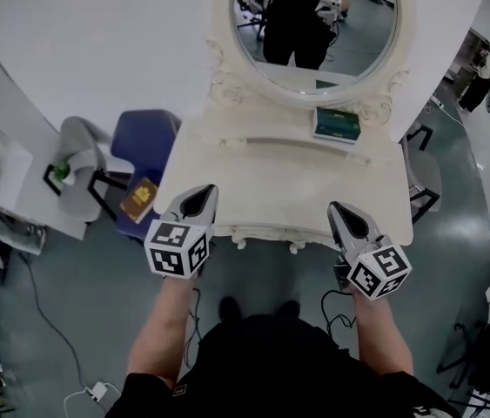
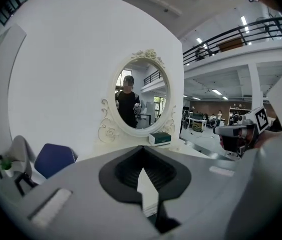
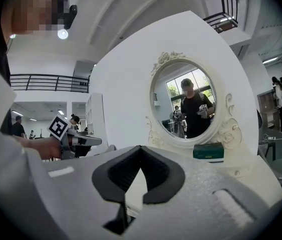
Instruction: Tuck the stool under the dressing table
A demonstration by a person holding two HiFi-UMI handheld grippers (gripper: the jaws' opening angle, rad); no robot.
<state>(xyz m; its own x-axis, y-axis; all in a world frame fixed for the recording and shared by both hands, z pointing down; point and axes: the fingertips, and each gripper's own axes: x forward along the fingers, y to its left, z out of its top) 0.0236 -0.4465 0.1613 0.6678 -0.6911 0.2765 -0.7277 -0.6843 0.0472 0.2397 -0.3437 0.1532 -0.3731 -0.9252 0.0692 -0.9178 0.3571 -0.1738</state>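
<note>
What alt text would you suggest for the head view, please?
A person holds the left gripper and the right gripper, jaws shut and empty, over the front edge of a cream dressing table. Its oval mirror reflects the person; a green box sits below the mirror, and a blue chair stands left of the table.

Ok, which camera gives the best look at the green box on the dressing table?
The head view. It looks down on the green box, showing its whole top and its place on the dressing table, just under the mirror. The right gripper view shows only its front side; the left gripper view shows it smaller.
</note>
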